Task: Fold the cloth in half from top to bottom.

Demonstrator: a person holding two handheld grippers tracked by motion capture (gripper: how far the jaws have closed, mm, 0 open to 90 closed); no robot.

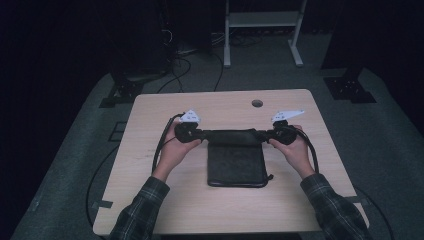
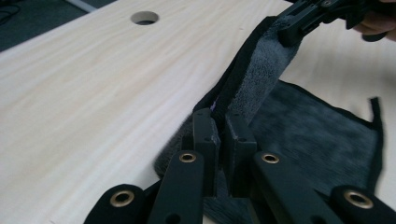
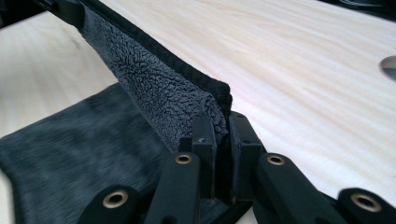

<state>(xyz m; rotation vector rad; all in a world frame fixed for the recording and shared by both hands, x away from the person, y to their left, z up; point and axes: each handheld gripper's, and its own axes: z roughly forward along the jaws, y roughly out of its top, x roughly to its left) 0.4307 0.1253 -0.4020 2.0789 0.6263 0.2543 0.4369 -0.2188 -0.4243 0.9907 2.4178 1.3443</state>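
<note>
A dark grey fleecy cloth (image 1: 236, 162) with a black hem lies on the wooden table, its far edge lifted and pulled taut between the two grippers. My left gripper (image 1: 197, 134) is shut on the cloth's far left corner (image 2: 223, 114). My right gripper (image 1: 272, 135) is shut on the far right corner (image 3: 219, 109). In the left gripper view the right gripper (image 2: 299, 21) pinches the opposite end of the raised edge. The near part of the cloth (image 3: 70, 144) rests flat on the table.
The light wooden table (image 1: 165, 200) has a round cable hole (image 1: 257, 103) near its far edge. Cables trail from both grippers off the table sides. Beyond the table stand a white frame (image 1: 262, 30) and dark stands on grey carpet.
</note>
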